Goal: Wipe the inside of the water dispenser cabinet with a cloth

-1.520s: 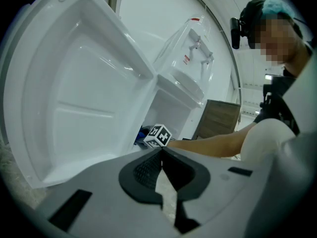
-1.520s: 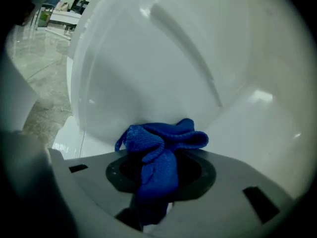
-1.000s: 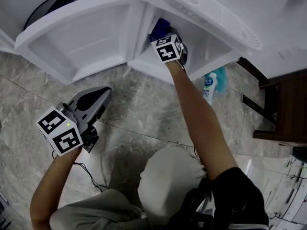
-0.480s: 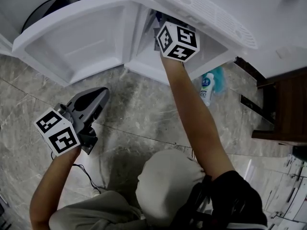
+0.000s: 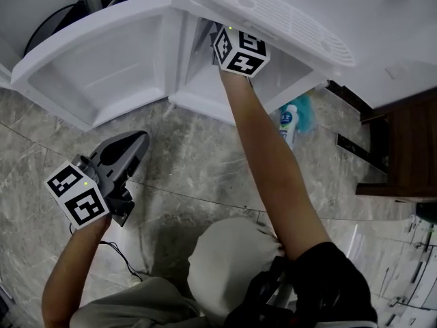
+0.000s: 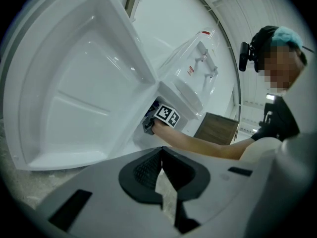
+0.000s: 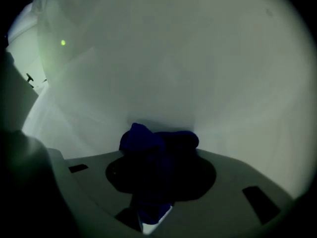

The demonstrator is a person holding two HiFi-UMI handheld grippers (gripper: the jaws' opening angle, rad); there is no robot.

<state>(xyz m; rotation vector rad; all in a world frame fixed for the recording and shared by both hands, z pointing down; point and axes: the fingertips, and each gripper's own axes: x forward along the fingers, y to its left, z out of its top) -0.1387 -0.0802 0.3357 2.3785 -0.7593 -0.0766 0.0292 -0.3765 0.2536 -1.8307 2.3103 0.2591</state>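
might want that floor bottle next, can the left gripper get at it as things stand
Probably not directly: the bottle lies past the right arm, which stretches into the cabinet between it and the shut left gripper.

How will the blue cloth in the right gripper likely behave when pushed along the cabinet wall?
Probably floppy: the blue cloth bunches into soft lumps where the right gripper pinches it. Likely light, as the wad juts forward without drooping.

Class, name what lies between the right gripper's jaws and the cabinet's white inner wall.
A bunched dark blue cloth, clamped by the right gripper, seen in the right gripper view.
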